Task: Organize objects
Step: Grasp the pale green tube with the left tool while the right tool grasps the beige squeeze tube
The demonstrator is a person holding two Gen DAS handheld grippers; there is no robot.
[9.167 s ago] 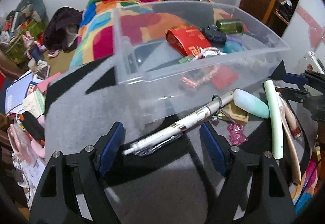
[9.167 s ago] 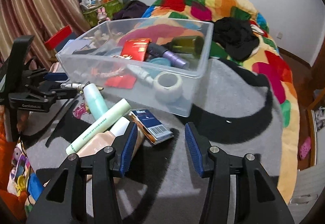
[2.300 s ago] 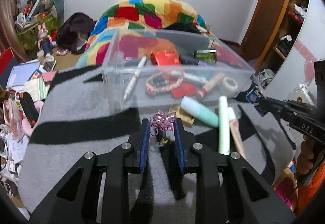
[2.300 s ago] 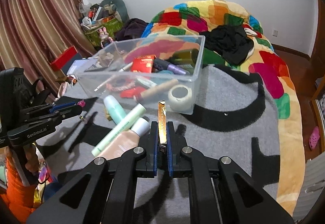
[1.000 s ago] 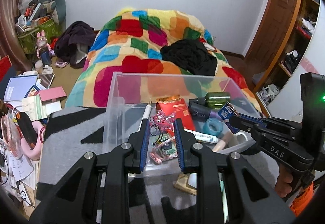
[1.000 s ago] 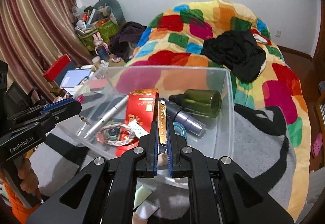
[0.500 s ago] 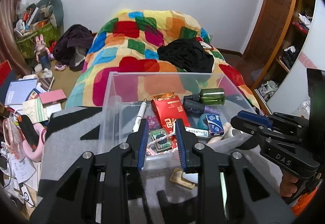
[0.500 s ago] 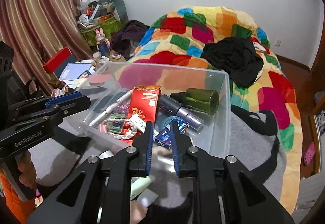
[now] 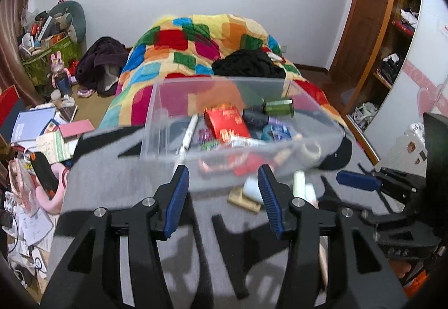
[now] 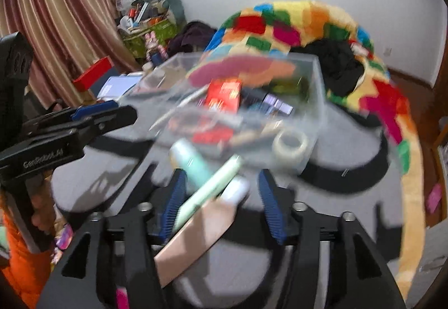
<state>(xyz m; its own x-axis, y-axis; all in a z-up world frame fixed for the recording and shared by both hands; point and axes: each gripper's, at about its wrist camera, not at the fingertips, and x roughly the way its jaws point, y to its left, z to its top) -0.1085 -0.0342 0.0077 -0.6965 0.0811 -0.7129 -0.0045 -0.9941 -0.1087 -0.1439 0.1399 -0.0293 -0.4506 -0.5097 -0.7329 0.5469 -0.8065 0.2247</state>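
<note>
Jaws wide open and empty on both: left gripper [image 9: 222,197], right gripper [image 10: 221,204]. Step looks like reaching for another loose item. Clear rigid plastic bin [image 9: 168,124] sits far-centre on grey-and-black blanket [image 9: 117,169], already cluttered. Near it lie a mint squeeze tube [image 10: 207,191] and beige tube [image 10: 196,236]: smooth, rounded, likely slippery, so grip mid-body.

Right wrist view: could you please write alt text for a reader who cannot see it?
The open, empty right gripper hangs over tubes lying on a grey blanket before a clear bin of small items. The left gripper shows at the left; the picture is blurred.
</note>
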